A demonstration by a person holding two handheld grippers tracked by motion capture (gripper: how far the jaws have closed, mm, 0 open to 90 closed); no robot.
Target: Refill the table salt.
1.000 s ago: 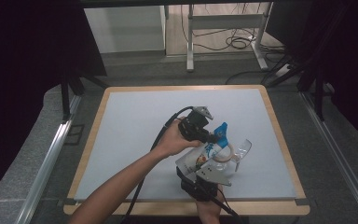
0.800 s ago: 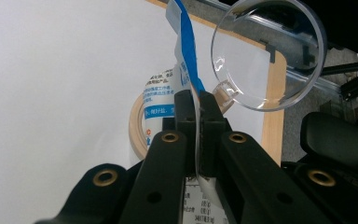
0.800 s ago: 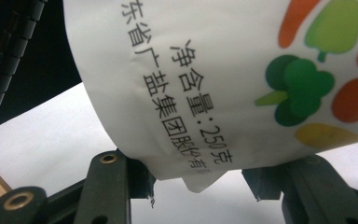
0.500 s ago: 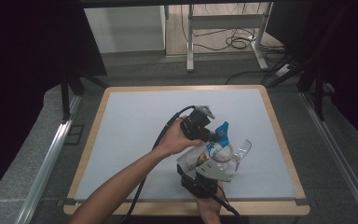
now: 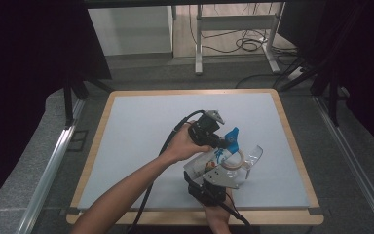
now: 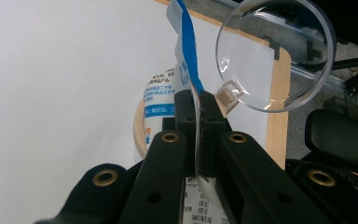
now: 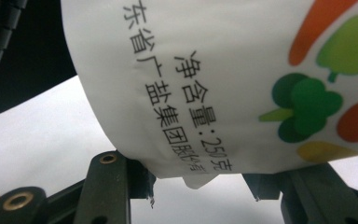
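Left gripper view: the left gripper point(image 6: 198, 105) has its jaws pressed together on the thin top edge of a white bag point(image 6: 161, 93), pinching it where a blue strip point(image 6: 186, 42) of the bag rises above the fingertips. Just beyond the jaws a clear glass point(image 6: 272, 53) lies on its side with its round mouth facing the camera, and a pale ring point(image 6: 139, 135) shows behind the bag's printed panel. From the right gripper view, the right gripper point(image 7: 200, 184) stands about half open, its two jaws on either side of the lower part of the bag point(image 7: 223, 84), which bulges between them; black print and pictures of vegetables cover that face, and whether the pads press on the bag I cannot tell for sure, though the bag fills the gap. In the high view the left gripper point(image 5: 226, 142), held by the left hand point(image 5: 182, 146), reaches toward the right at the bag's point(image 5: 213, 161) top, while the right gripper point(image 5: 214, 176) comes from the near edge below it, in the right hand point(image 5: 216, 214). The bag sits on the grey mat point(image 5: 141, 126), right of centre and closer to the near edge, with the glass point(image 5: 253, 157) touching it on the right.
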